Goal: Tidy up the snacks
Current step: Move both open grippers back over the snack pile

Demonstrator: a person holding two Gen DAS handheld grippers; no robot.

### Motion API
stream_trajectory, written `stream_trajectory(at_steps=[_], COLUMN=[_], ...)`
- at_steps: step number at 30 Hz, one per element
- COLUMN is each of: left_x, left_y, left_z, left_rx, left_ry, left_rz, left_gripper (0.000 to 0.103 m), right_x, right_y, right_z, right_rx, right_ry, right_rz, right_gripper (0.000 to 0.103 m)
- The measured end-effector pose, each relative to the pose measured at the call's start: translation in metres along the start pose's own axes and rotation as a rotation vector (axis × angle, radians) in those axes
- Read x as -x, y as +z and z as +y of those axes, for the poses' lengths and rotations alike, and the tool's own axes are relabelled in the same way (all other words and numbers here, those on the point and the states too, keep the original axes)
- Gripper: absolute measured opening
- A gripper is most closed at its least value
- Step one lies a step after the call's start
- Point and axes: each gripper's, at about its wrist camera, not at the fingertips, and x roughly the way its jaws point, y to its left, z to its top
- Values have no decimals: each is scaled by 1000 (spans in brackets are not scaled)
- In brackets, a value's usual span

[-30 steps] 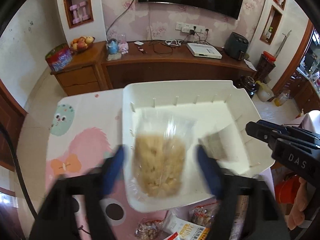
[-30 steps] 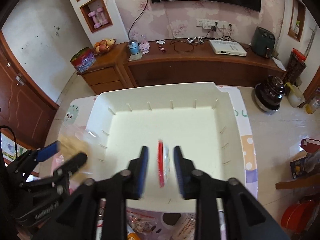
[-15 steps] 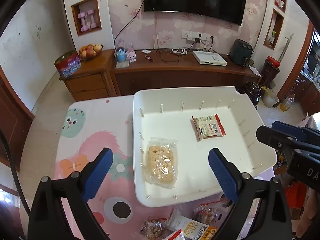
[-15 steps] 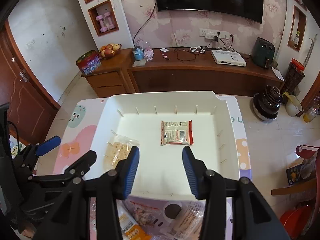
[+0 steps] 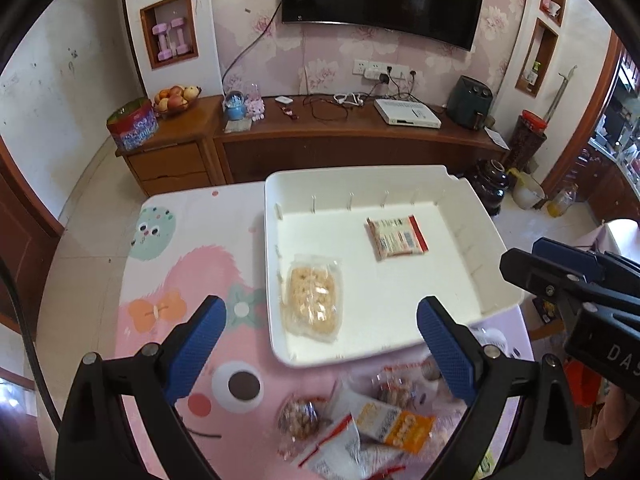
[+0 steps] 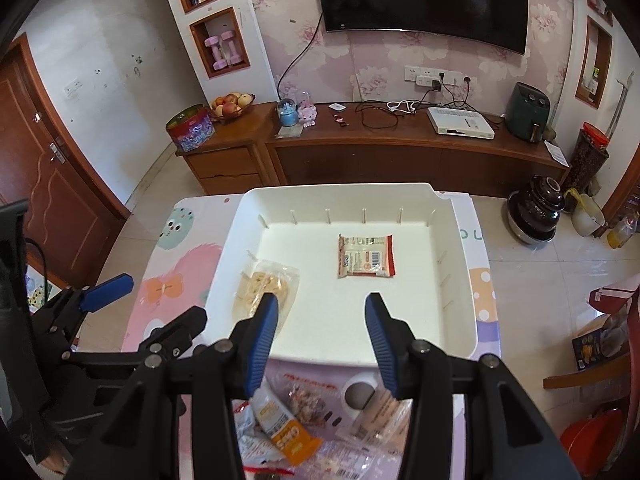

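Observation:
A white bin (image 5: 472,200) (image 6: 464,236) sits on the pink cartoon tablecloth (image 5: 176,264). Inside lie a clear packet of beige crackers (image 5: 314,298) (image 6: 266,288) at the left and a red-and-white packet (image 5: 397,237) (image 6: 366,256) further back. My left gripper (image 5: 320,332) is open and empty, above the bin's near edge. My right gripper (image 6: 320,316) is open and empty, over the bin's front; it also shows in the left wrist view (image 5: 560,276). Loose snack packets (image 5: 372,428) (image 6: 288,432) lie on the cloth in front of the bin.
A wooden TV cabinet (image 6: 400,152) stands behind the table with a fruit bowl (image 6: 232,106), a tin (image 6: 190,128) and a white box (image 6: 460,126). A dark pot (image 6: 536,208) sits on the floor at the right.
Both grippers let go of their packets, which now lie in the bin. Both grippers opened and drew back and up toward me, bringing the loose snacks into view.

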Motion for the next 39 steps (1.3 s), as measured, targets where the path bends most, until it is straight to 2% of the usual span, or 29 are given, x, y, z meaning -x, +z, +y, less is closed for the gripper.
stream_trajectory(at_steps=[4,11,22,31,39], left_x=[21,79,162,191,178], left_y=[-10,-30,-83,-129,-177], left_z=[4,5,-2,-5,0], left_rx=[3,-24,-101,-133,-145], left_ry=[-6,-9,-21,-46,-67], left_rz=[-4,-77,-171,-175,-125], left_gripper=[96,96,96,97,97], right_x=[22,75,150,176,164], right_y=[-10,-32,-86,-144,-200], right_z=[6,19,38,37,37], right_rx=[1,31,100,116,146], right_ry=[22,37,49,51,30], right_rz=[-8,-74,-167,-185,-146], right_gripper=[46,47,53,53,53])
